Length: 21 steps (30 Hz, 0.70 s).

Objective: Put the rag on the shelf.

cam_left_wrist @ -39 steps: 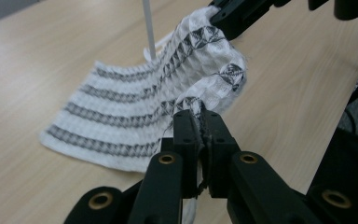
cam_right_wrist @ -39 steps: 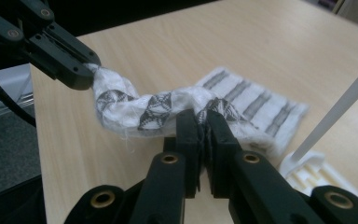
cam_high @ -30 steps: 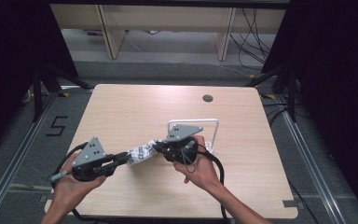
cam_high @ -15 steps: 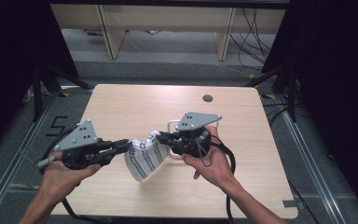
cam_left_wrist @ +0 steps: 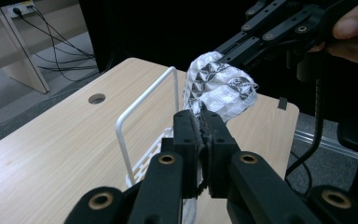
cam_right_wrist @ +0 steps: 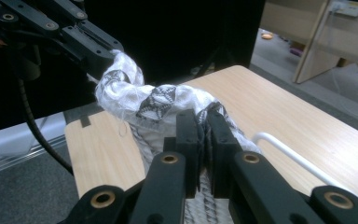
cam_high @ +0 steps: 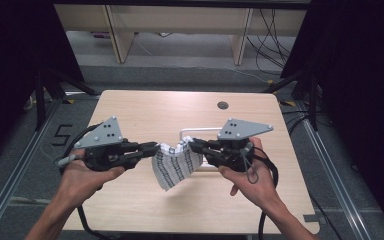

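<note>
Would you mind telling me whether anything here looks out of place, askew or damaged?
Nothing looks damaged or spilled. The patterned cloth hangs in the air between the left gripper and the right gripper, bunched and sagging rather than spread flat. The white wire rack sits on the table behind it.

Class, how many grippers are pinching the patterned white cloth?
2: the left gripper holds the patterned white cloth at its left top corner, and the right gripper holds its right top corner.

I see the pale wooden table [cam_high: 130,200] evenly lit from above; surroundings fall black, and near jaws blur softly.
</note>
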### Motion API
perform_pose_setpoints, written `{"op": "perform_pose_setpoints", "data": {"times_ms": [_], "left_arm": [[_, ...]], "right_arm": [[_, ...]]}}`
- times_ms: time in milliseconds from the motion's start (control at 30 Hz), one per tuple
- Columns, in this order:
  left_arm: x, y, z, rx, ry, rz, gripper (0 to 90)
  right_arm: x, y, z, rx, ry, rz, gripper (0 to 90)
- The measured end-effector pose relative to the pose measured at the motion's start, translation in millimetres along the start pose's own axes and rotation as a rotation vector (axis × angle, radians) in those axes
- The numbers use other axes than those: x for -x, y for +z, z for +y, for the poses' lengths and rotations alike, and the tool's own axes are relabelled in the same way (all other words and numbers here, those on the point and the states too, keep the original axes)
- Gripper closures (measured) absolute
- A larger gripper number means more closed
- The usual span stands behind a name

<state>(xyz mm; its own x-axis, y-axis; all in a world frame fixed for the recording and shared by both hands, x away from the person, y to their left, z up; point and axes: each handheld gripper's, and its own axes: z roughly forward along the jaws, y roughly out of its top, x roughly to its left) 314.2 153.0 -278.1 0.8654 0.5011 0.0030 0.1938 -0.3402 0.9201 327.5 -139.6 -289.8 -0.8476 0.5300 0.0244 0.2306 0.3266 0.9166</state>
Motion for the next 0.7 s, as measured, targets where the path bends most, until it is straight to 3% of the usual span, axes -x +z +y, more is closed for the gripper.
{"op": "perform_pose_setpoints", "data": {"times_ms": [300, 433, 467, 700], "left_arm": [[-3.9, 21.1, 16.8, 0.010, 0.004, -0.008, 85.4], [-4.0, 29.1, 24.5, 0.016, 0.014, -0.018, 85.4], [-3.9, 30.8, 26.4, 0.017, 0.017, -0.019, 85.4], [-8.2, 41.5, 39.5, 0.019, 0.024, -0.017, 85.3]], "right_arm": [[15.1, -17.6, -1.2, 0.018, -0.001, -0.060, 86.1], [17.9, -24.9, -1.5, 0.024, 0.041, -0.079, 86.1], [20.2, -26.8, -0.9, 0.024, 0.021, -0.077, 86.1], [28.3, -38.2, 1.7, 0.042, 0.036, -0.110, 86.0]]}}
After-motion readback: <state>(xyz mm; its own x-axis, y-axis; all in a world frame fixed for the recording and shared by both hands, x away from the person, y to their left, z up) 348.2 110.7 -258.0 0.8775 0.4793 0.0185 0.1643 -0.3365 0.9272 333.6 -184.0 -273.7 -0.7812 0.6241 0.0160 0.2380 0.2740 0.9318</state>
